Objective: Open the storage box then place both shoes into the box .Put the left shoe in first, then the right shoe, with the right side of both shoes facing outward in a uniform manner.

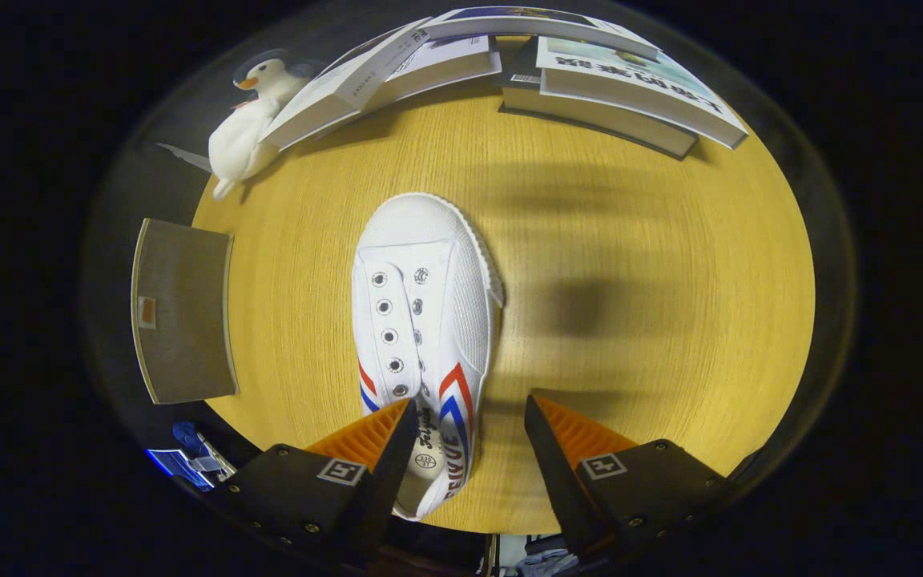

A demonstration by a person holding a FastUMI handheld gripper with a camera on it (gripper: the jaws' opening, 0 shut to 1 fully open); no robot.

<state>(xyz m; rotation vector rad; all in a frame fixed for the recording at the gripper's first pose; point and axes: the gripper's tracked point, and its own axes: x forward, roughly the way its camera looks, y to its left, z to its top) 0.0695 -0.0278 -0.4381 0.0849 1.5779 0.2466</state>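
Hand-held gripper (469,425): fingers spread wide, holding nothing; the shoe's heel end lies between them, close against the left finger.
Shoe (421,320): white, red and blue stripes, on the wooden surface (654,336), toe pointing away.
Books (622,88): stacked at the surface's far edge.
Plush duck (249,120): beside the books, far left.
Grey panel (181,312): off the surface's left edge.

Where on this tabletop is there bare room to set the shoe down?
Widest free patch: bare wood of the table right of the white shoe, below the books. A narrower strip lies between shoe and grey box. Crowded by the plush duck. The hand-held gripper is open.
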